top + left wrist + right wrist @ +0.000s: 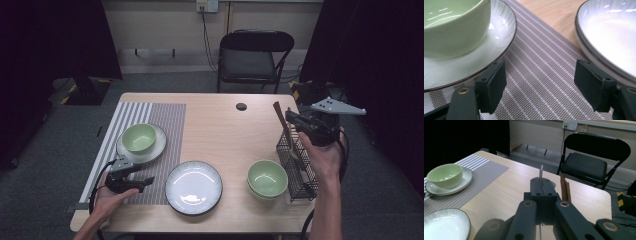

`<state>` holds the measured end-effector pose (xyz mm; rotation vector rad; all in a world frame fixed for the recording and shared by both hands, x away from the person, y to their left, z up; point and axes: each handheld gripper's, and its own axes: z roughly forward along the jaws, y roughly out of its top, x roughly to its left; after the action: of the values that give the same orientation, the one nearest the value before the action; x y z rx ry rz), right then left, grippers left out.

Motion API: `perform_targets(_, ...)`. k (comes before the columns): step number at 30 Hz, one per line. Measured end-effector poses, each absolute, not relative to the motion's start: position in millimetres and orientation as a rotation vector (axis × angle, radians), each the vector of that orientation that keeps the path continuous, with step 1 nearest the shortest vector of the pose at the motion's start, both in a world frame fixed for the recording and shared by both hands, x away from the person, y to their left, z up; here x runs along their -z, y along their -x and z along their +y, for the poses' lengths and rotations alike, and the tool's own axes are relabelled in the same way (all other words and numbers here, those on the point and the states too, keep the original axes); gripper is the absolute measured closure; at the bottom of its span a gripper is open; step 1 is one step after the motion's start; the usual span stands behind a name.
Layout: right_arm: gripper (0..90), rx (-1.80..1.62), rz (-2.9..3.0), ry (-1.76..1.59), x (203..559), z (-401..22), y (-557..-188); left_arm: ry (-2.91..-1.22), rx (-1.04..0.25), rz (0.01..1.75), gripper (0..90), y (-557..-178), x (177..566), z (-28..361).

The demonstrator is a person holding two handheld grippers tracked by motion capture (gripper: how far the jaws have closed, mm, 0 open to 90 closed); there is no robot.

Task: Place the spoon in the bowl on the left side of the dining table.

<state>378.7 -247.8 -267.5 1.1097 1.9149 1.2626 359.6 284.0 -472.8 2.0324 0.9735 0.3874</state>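
My right gripper (295,121) hovers over a black wire basket (300,181) at the table's right edge, shut on a thin metal utensil (541,172) whose handle pokes up past the jaws. Wooden chopsticks (281,122) stand in the basket just beside it. My left gripper (541,85) rests low on the striped placemat (170,120), open and empty. It sits between a white plate (499,37) carrying a green bowl (139,137) and a large pale plate (194,187).
A second green bowl (267,178) sits left of the wire basket. A round cable hole (241,106) marks the table's far middle. A black folding chair (252,55) stands beyond the far edge. Dark curtains hang on both sides.
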Motion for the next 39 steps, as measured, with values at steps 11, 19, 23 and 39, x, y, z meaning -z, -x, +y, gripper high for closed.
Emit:
perform_targets(11, 90.0, -1.310, 1.939, -1.072, 262.7, -220.3, -388.4, -2.001, -0.385, 0.952, 29.2, -360.9, 463.6, 277.3)
perform_targets(19, 90.0, -1.378, 1.978, -1.049, 266.6, -197.6, -396.5, -1.984, -0.352, 0.895, 30.2, -368.3, 455.2, 263.4)
perform_targets(23, 90.0, -1.396, 2.004, -1.048, 270.7, -186.6, -401.4, -1.956, -0.337, 0.871, 30.7, -372.1, 447.2, 256.0)
perform_targets(39, 90.0, -1.465, 2.090, -0.988, 274.1, -146.3, -412.3, -1.886, -0.336, 0.727, 33.5, -392.0, 393.7, 217.2)
